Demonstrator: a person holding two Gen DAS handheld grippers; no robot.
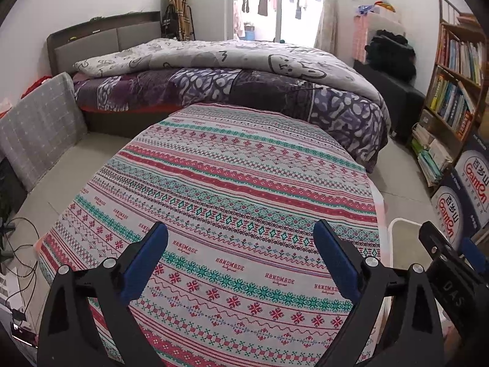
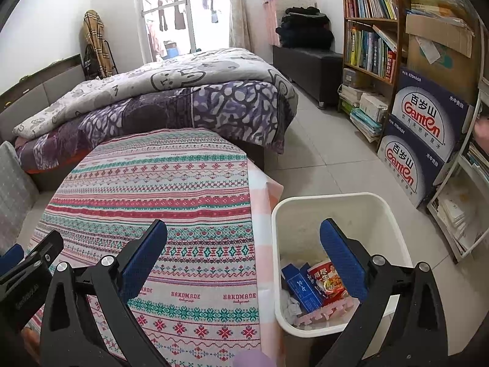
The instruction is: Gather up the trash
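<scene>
Both grippers, left [image 1: 241,260] and right [image 2: 243,258], gape empty; trash bin [image 2: 394,223] sits under the right one's outer finger, table bare.

Both wrist fisheyes look forward and downward from close above the table's red-and-teal patterned cloth [image 1: 232,189] toward the purple-quilted bed [image 1: 244,88], the right view set further right over the white plastic bin [image 2: 394,223], both sharing cloth, bed and wooden bookshelf [image 2: 369,33].

bin [image 2: 336,208]: white, upright, open, under right-hand jaw | trash inside: blue carton [image 2: 301,287], red noodle packet [image 2: 325,281], pink foam strip [image 2: 321,312]
</scene>
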